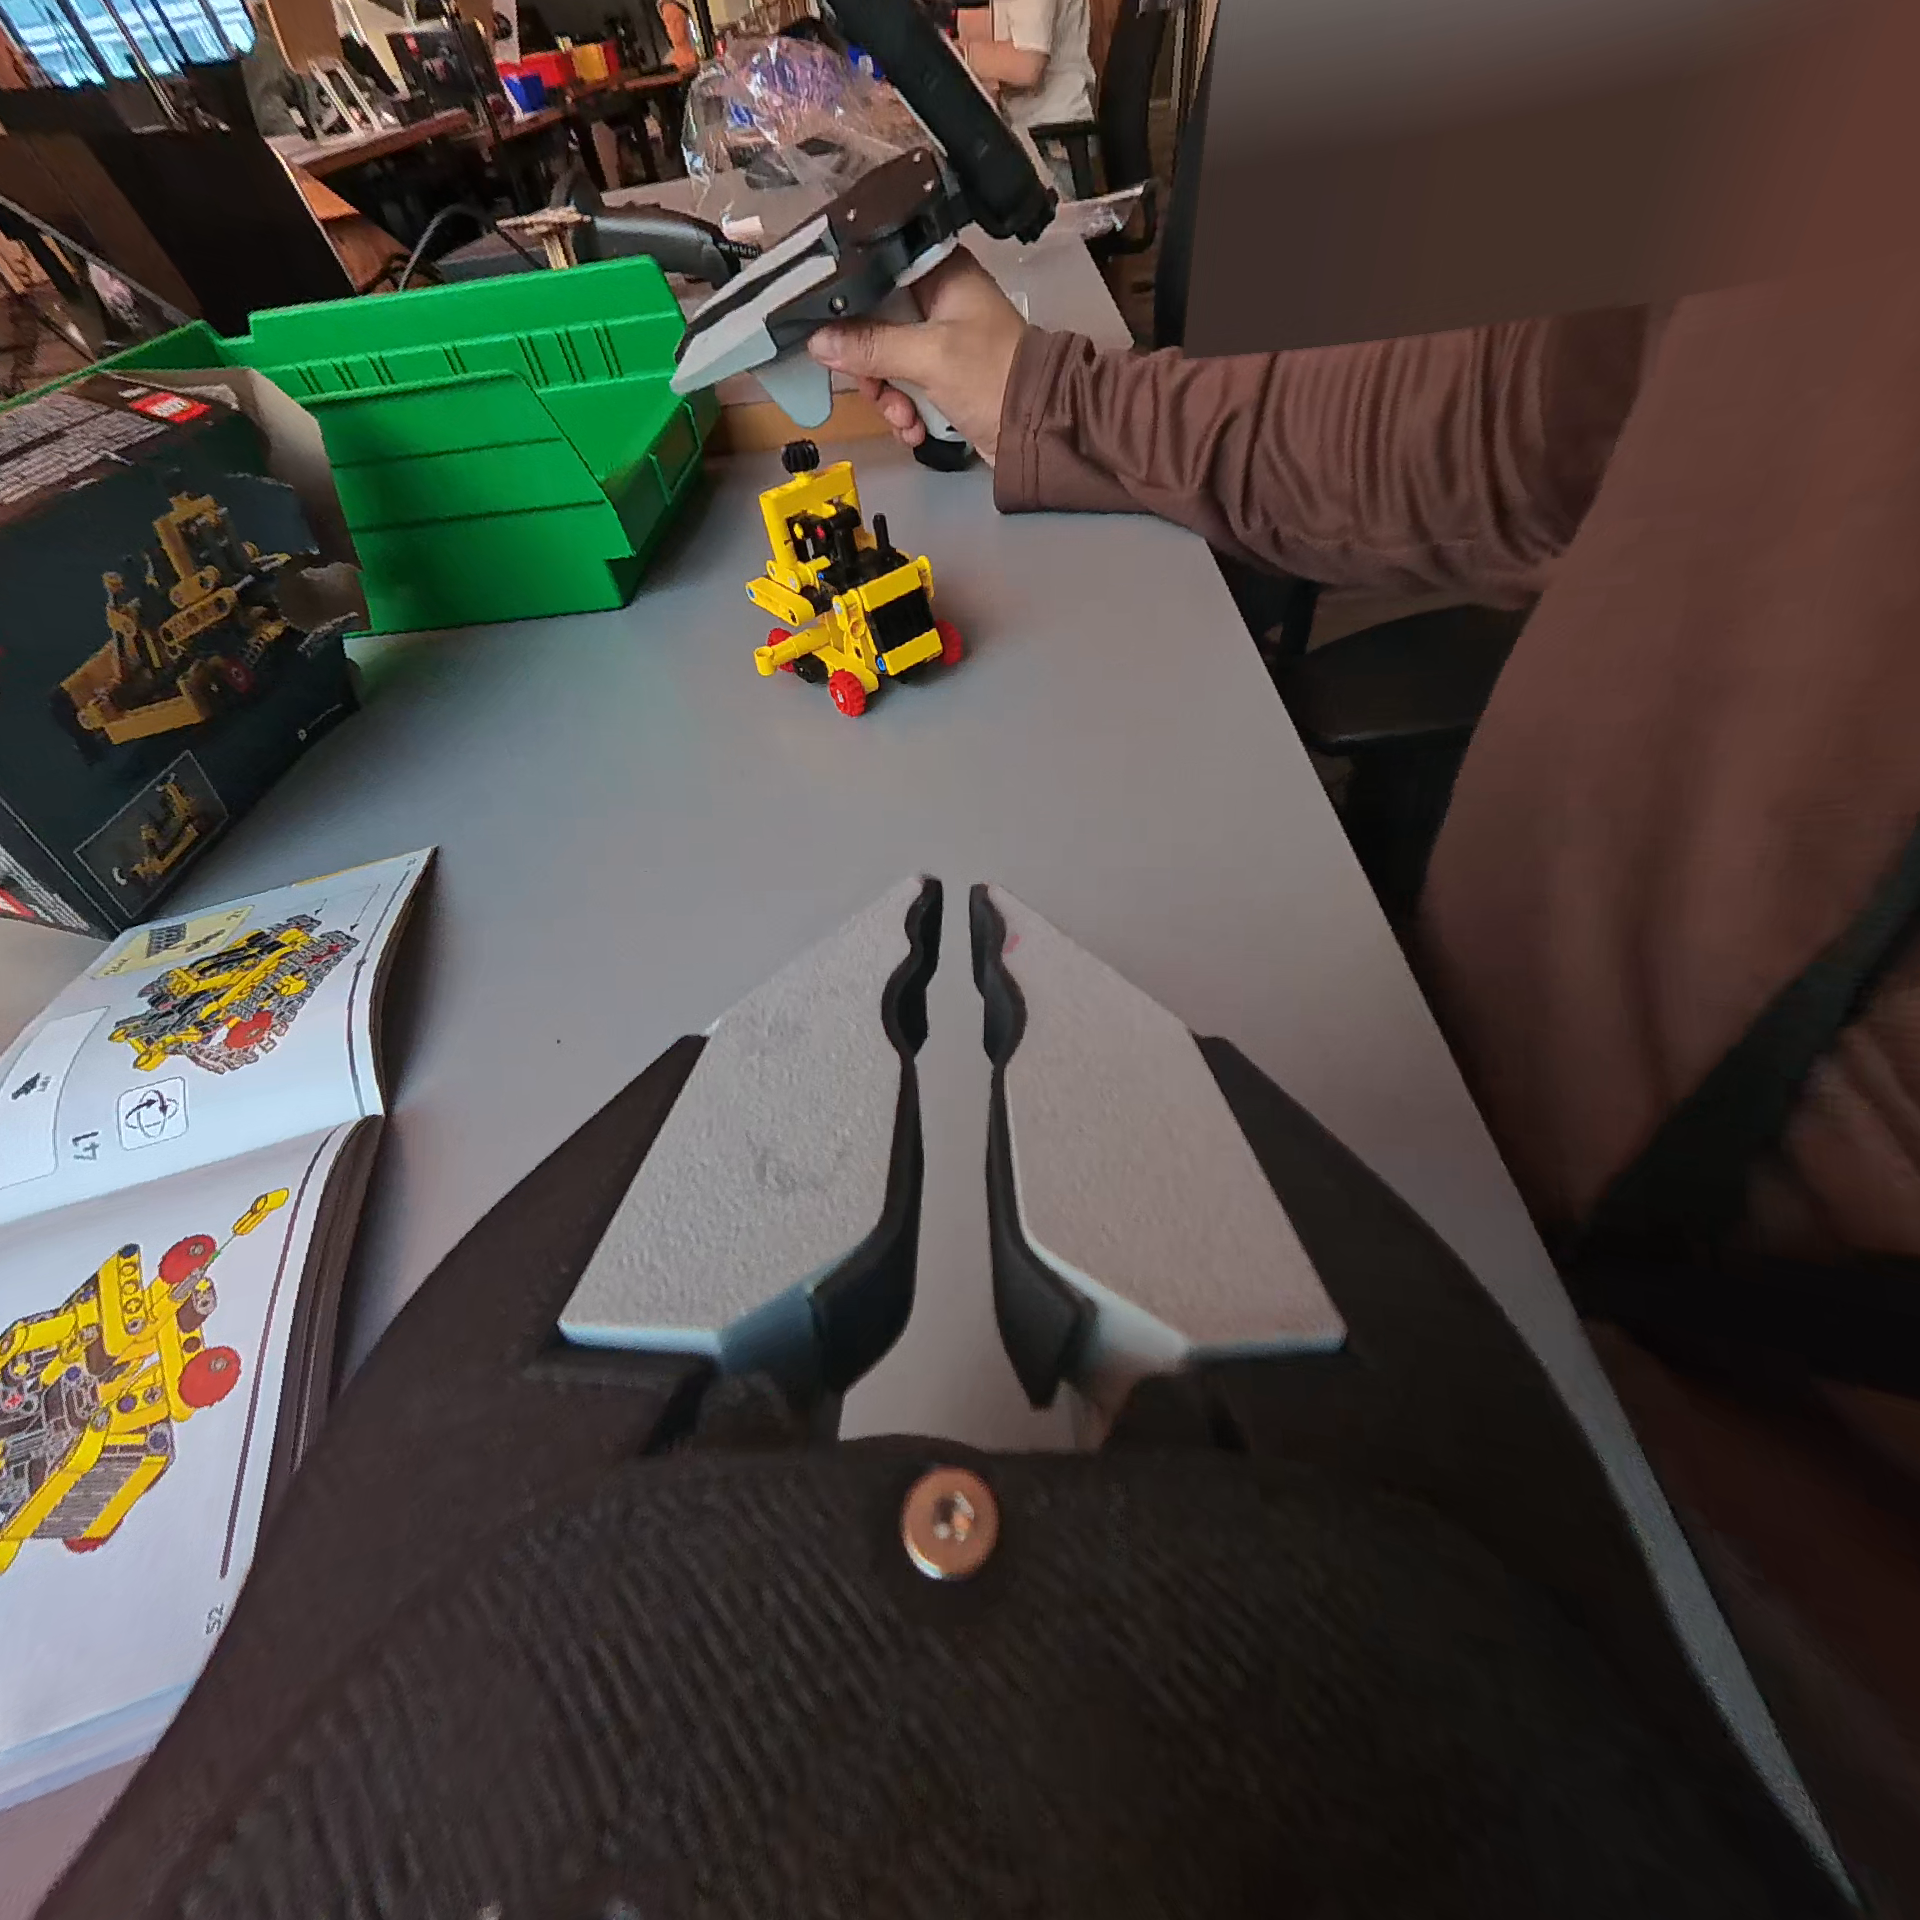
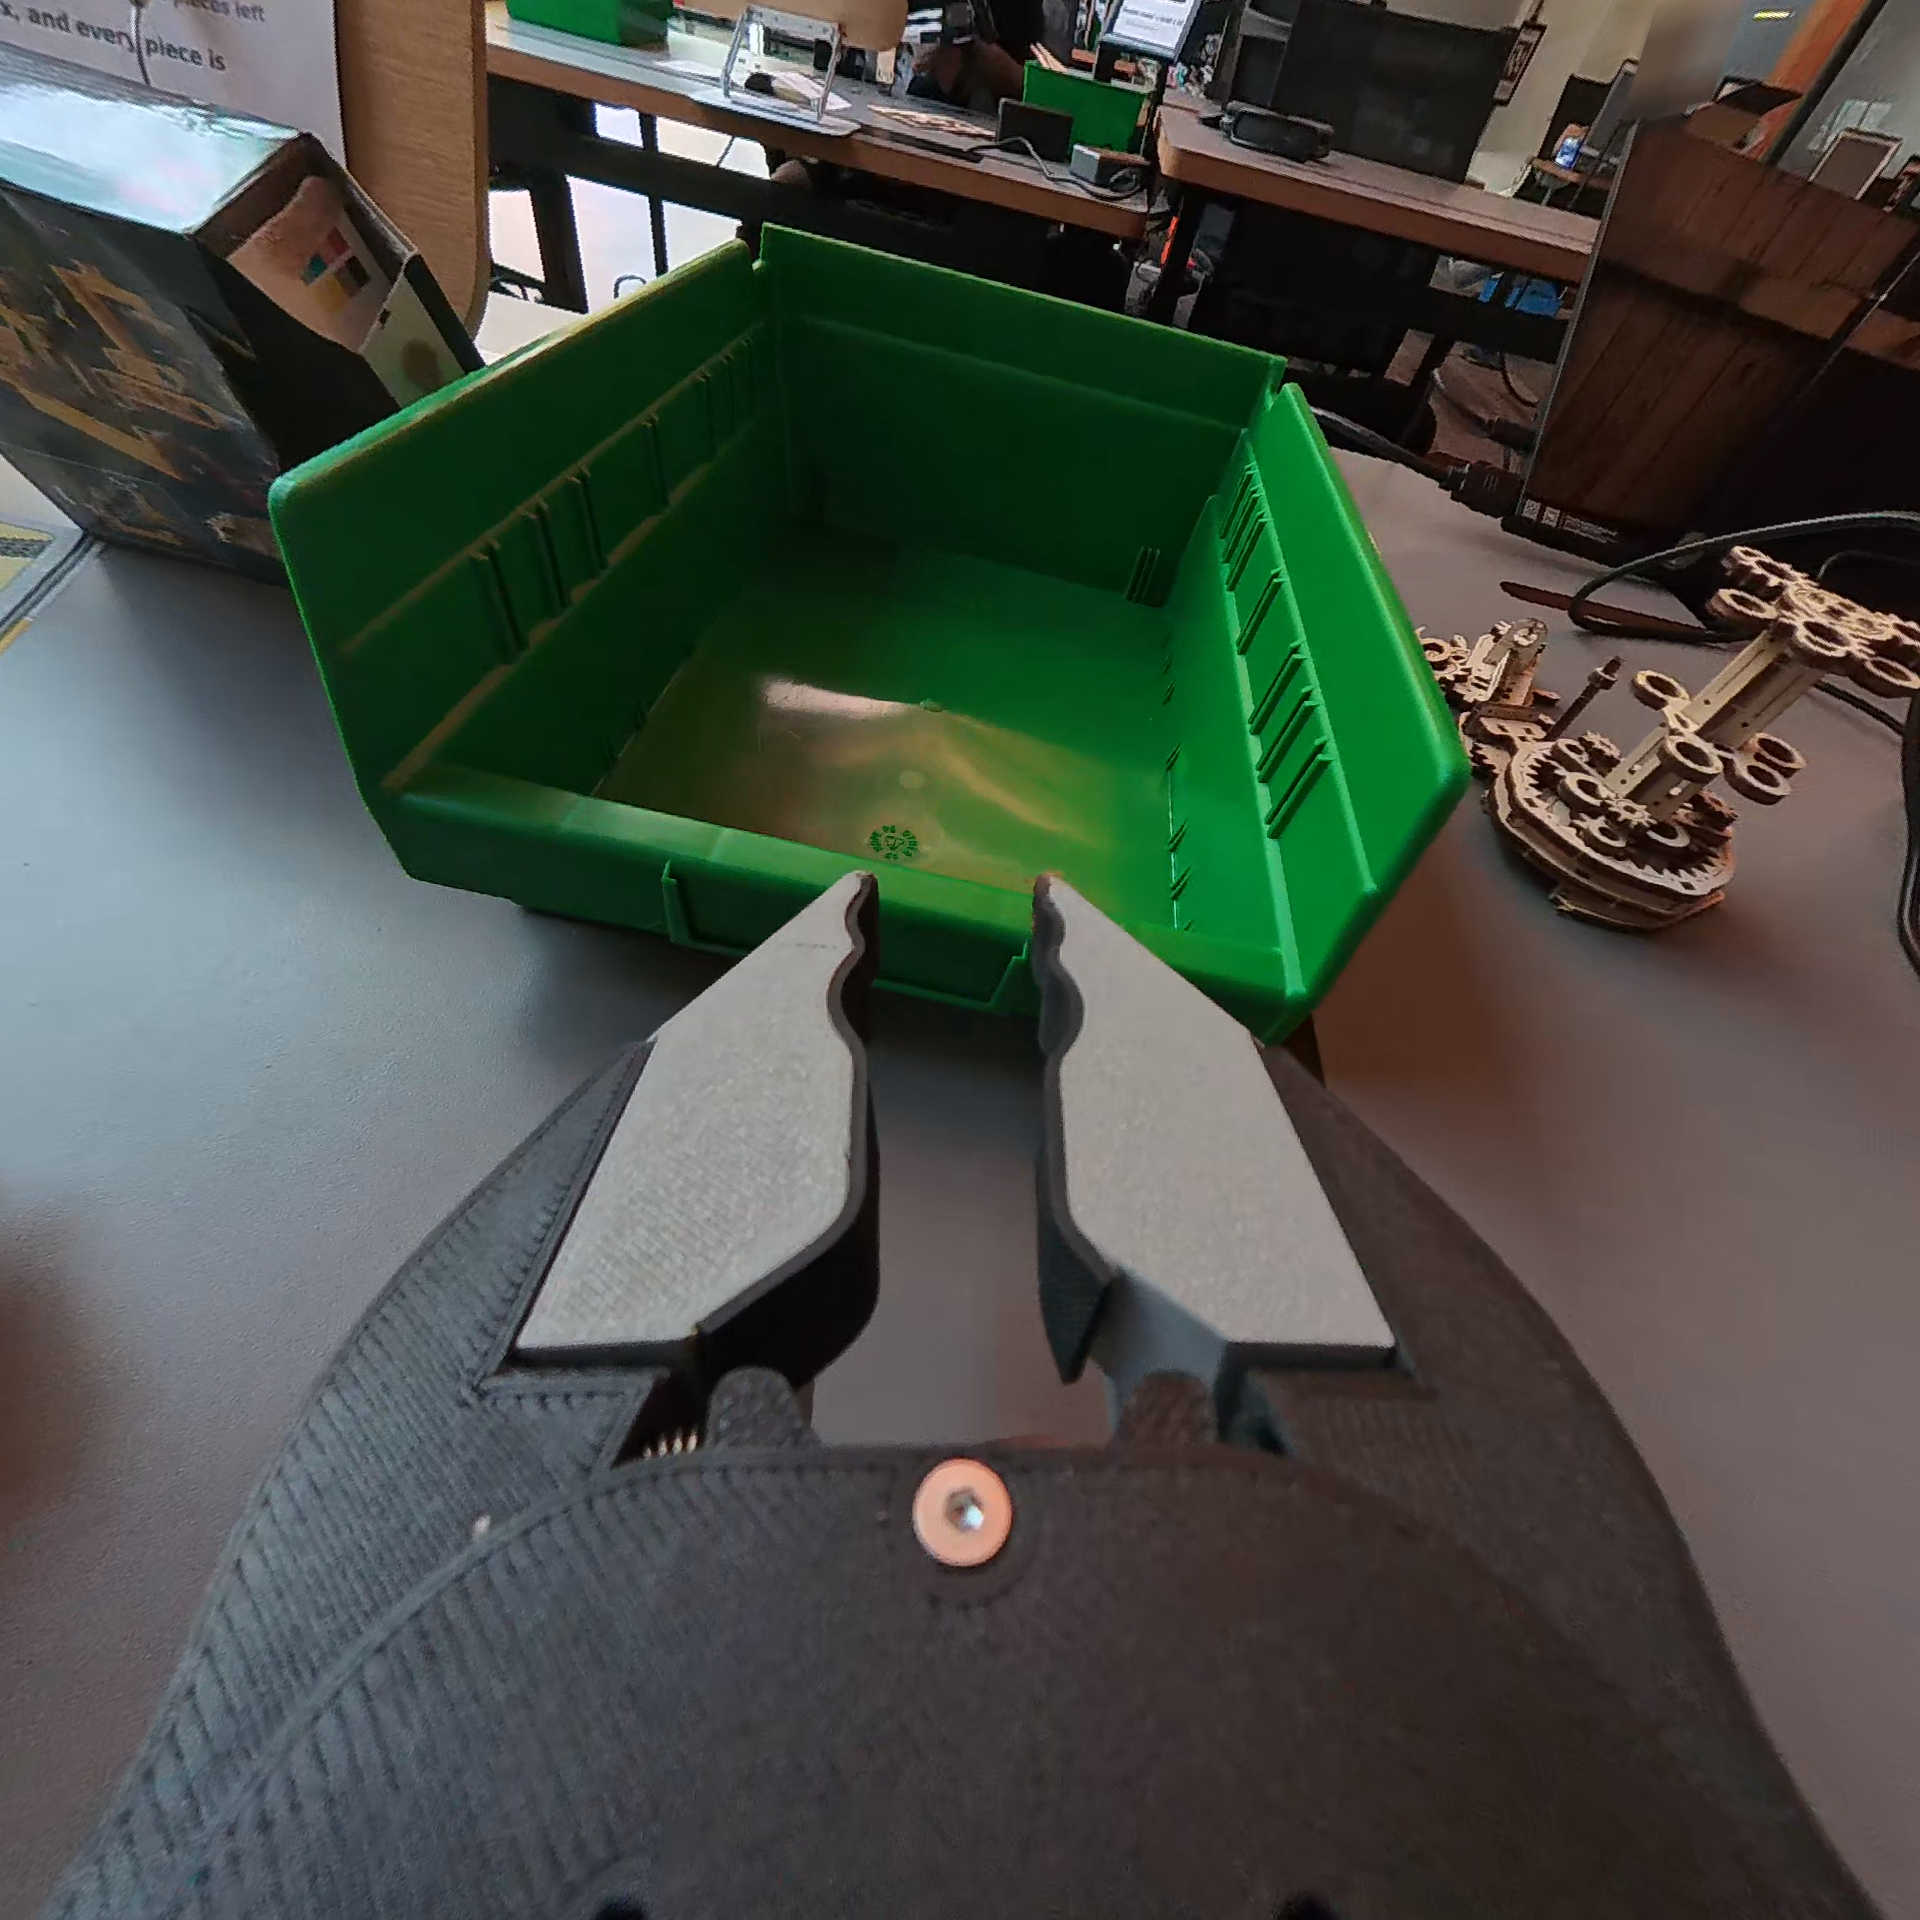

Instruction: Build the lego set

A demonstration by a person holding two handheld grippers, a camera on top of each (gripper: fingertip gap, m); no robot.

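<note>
Yellow and black, the lego vehicle (image 1: 847, 592) stands upright on the grey table (image 1: 644, 790), just beside the green bin (image 2: 831, 665), whose inside is bare. Nothing touches it. Left tongs (image 1: 956, 894) hover nearer the camera, fingers almost together, holding nothing. Right tongs (image 2: 951, 883) point at the bin's front wall, parted with a clear gap, holding nothing. An open instruction booklet (image 1: 177, 1143) and the set's box (image 1: 156, 644) lie to the left.
</note>
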